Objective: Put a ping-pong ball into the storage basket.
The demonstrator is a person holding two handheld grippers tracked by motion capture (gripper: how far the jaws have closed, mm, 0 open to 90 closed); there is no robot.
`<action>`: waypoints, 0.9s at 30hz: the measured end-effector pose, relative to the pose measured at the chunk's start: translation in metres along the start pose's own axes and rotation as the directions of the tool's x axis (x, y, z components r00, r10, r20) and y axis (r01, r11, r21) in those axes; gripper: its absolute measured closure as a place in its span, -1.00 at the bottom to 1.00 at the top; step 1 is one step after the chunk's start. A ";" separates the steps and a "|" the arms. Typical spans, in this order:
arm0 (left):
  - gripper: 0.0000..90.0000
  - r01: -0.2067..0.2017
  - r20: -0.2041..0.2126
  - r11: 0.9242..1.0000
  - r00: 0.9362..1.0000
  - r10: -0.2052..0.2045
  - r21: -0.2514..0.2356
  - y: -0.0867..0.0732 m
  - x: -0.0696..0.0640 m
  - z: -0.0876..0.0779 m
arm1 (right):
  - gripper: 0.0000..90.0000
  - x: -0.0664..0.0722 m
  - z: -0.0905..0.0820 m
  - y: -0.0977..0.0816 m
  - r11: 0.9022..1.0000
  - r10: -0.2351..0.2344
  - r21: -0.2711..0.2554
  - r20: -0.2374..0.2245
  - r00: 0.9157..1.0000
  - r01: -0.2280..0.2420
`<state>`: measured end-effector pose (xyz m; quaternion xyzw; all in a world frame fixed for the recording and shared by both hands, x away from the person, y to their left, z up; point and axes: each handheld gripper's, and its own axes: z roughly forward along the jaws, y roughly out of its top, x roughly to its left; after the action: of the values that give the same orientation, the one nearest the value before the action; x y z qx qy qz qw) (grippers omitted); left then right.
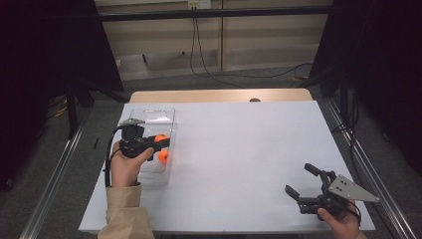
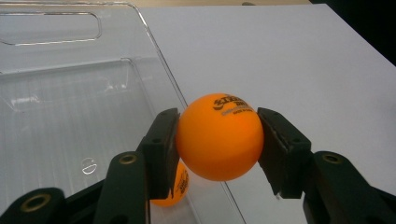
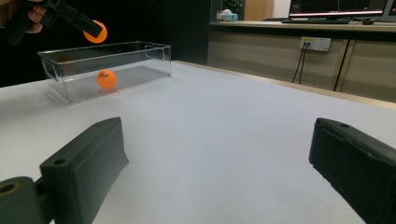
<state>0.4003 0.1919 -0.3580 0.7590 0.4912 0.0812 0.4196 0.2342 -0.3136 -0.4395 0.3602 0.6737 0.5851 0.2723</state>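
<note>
Left tongs (image 2: 217,144) clench an orange ball (image 2: 219,136) over the bin's (image 1: 171,122) right rim, second ball (image 1: 163,156) lying just below inside; right tongs (image 1: 308,181) gape idle on the surface (image 1: 239,149).

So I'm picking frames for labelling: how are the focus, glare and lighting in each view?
High view: soft and dim, dark at both sides; the clear bin is faint against the white table. Left gripper view: the held orange ball and its print are sharp; bin walls show thin glare lines. Right gripper view: its near jaws are blurred, the bin and second ball fairly clear, the upper left dark.
</note>
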 end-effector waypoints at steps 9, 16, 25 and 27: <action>0.13 0.003 -0.006 1.000 1.000 -0.003 0.000 -0.002 0.004 -0.001 | -0.93 0.000 0.000 0.000 1.000 0.000 0.000 0.001 1.000 0.000; 0.13 0.011 -0.013 1.000 1.000 -0.011 -0.009 -0.003 0.007 -0.004 | -0.93 0.000 0.000 0.000 1.000 0.000 0.000 0.000 1.000 0.000; 0.13 0.003 -0.032 1.000 0.999 -0.004 -0.014 -0.004 0.011 -0.006 | -0.93 0.000 0.000 0.000 1.000 0.000 -0.001 0.001 1.000 0.000; 0.13 0.002 -0.035 1.000 0.999 -0.002 -0.011 -0.005 0.012 -0.006 | -0.93 0.000 0.000 0.000 1.000 -0.001 -0.001 0.002 1.000 0.001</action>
<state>0.4001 0.2062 -0.3609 0.7546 0.4989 0.0969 0.4152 0.2342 -0.3137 -0.4394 0.3602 0.6734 0.5850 0.2733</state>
